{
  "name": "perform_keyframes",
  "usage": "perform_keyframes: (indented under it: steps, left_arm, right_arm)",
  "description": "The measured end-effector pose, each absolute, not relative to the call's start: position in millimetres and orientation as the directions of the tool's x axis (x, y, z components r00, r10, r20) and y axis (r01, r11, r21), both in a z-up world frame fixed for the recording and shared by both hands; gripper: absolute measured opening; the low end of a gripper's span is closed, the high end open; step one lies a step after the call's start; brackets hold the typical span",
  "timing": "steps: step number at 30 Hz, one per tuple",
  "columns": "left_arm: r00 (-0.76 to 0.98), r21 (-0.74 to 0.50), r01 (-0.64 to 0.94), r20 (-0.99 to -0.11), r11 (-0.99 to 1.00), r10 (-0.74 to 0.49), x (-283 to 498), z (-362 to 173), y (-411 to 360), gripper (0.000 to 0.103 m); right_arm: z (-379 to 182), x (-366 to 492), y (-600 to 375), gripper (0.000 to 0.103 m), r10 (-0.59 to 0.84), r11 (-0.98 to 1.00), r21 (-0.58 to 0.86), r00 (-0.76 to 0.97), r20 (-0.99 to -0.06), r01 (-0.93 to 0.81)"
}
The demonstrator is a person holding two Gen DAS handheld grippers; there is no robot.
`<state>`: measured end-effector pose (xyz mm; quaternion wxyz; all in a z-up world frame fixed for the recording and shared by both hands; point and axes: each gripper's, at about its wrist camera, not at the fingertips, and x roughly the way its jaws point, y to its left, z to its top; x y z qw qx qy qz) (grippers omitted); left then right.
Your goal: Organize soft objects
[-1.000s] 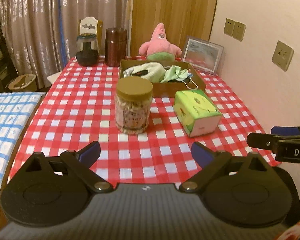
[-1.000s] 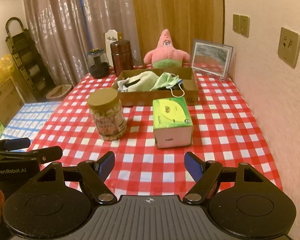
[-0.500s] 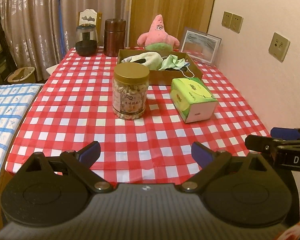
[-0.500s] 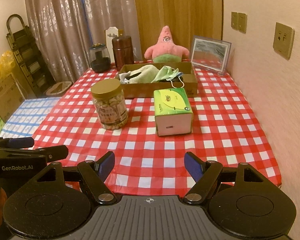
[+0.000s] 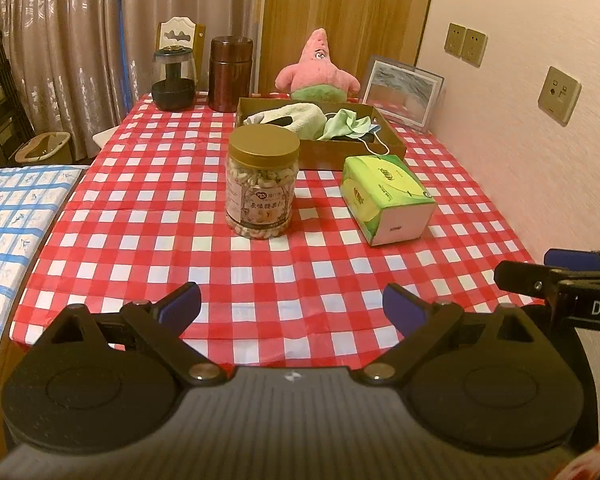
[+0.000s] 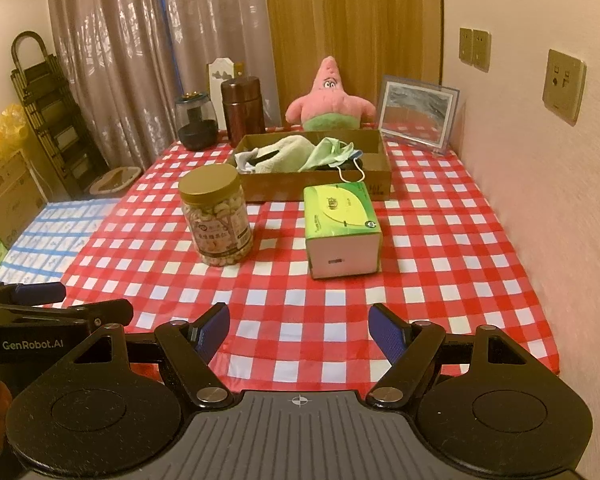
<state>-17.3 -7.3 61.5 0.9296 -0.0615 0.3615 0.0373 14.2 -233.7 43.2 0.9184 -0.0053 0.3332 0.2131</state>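
A brown cardboard tray (image 5: 392,142) (image 6: 376,178) at the back of the red-checked table holds a pale green towel (image 5: 304,117) (image 6: 288,152), a green face mask (image 5: 346,125) (image 6: 334,150) and dark items. A pink starfish plush (image 5: 318,68) (image 6: 330,98) sits behind the tray. A green tissue pack (image 5: 384,198) (image 6: 340,220) lies in front of it. My left gripper (image 5: 292,308) and my right gripper (image 6: 299,326) are both open and empty, held back over the table's near edge.
A jar of nuts with a gold lid (image 5: 262,180) (image 6: 216,216) stands mid-table. A dark glass jar (image 5: 173,80), a brown canister (image 5: 231,74) and a picture frame (image 5: 402,94) stand at the back. A wall with sockets (image 5: 558,94) runs on the right. A blue-checked surface (image 5: 16,208) lies left.
Both grippers have drawn back from the table and risen a little, so the near edge now shows. Both stay open. Nothing on the table has moved.
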Motion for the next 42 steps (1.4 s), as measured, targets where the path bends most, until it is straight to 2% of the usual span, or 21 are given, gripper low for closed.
perform_keyframes:
  steps: [42]
  left_arm:
    - [0.737, -0.1, -0.108, -0.675, 0.989, 0.013, -15.1, 63.9, -14.0, 0.097]
  right_arm:
    - [44.6, 17.2, -233.3, 0.076, 0.387, 0.91, 0.133, 0.688, -0.614, -0.393]
